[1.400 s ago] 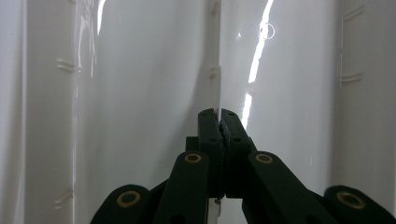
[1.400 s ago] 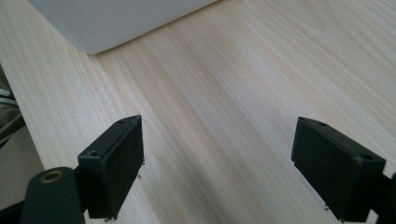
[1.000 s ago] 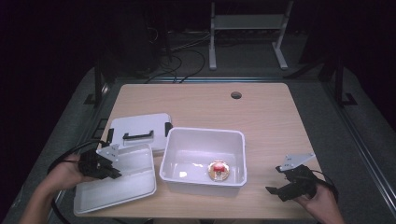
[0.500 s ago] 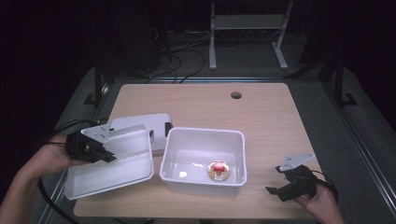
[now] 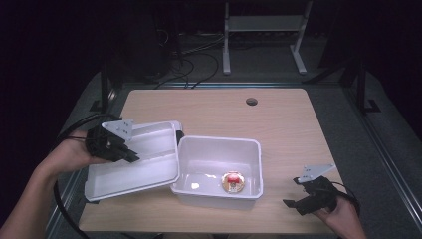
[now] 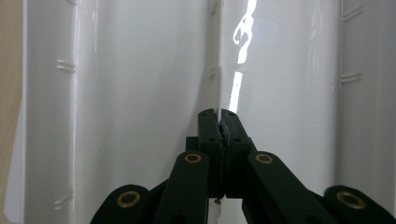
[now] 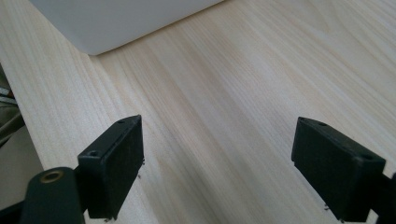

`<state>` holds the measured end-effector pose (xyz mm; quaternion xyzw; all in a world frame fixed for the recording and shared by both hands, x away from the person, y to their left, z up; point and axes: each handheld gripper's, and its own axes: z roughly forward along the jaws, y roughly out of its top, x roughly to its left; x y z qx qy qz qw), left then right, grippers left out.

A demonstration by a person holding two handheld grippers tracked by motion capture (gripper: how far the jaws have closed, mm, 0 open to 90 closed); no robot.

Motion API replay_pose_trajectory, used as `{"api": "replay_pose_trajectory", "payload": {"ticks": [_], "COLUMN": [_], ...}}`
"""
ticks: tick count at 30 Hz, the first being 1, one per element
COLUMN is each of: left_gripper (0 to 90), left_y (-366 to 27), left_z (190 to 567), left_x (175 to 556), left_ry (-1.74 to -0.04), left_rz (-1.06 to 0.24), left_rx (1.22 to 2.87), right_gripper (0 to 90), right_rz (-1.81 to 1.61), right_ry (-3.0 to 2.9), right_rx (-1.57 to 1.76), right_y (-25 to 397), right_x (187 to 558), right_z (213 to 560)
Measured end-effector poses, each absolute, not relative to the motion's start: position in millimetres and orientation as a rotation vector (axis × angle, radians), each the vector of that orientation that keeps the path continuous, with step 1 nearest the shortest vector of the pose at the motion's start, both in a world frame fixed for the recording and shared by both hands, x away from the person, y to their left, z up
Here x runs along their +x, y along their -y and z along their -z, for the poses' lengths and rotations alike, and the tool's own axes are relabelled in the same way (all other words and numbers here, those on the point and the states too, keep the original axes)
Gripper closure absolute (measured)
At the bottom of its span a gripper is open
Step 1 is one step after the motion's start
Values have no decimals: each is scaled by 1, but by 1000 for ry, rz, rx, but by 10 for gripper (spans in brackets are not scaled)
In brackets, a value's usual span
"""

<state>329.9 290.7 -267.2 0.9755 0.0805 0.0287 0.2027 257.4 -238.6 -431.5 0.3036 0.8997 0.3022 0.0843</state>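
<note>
One lid (image 5: 134, 164) in left gripper (image 5: 130, 153)

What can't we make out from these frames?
- Small red and gold item in the bin: too small to identify, high view.
- Second lid: mostly hidden behind the lifted lid, high view.
- Left gripper: which lid part it pinches is too close to tell, left gripper view.

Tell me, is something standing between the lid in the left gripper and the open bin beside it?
Nothing visible does. The left gripper is shut on the lid, whose right edge already reaches the bin. The bin's rim is bare; a small red item lies low on its floor. The right gripper rests apart, open.
</note>
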Motion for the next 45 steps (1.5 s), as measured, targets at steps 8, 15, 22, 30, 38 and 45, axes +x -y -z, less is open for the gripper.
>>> {"api": "replay_pose_trajectory", "payload": {"ticks": [8, 15, 22, 30, 38, 45], "left_gripper": [894, 894, 894, 894, 894, 894], "left_y": [-260, -226, -192, -159, -131, -110], "left_z": [261, 258, 259, 261, 265, 267], "left_x": [338, 344, 349, 354, 357, 357], "left_ry": [-173, -121, -77, -32, -6, 29], "left_rz": [-56, -39, -29, -9, 17, 31], "left_rx": [2726, 2738, 2747, 2752, 2745, 2739], "right_gripper": [163, 162, 163, 162, 162, 162], "right_rz": [-911, -928, -943, -954, -962, -968], "right_ry": [-2680, -2669, -2660, -2659, -2659, -2659], "right_rx": [905, 907, 906, 905, 902, 903], "right_y": [239, 241, 242, 243, 244, 244], "right_x": [257, 256, 256, 256, 256, 256], "right_z": [430, 428, 426, 426, 425, 425]}}
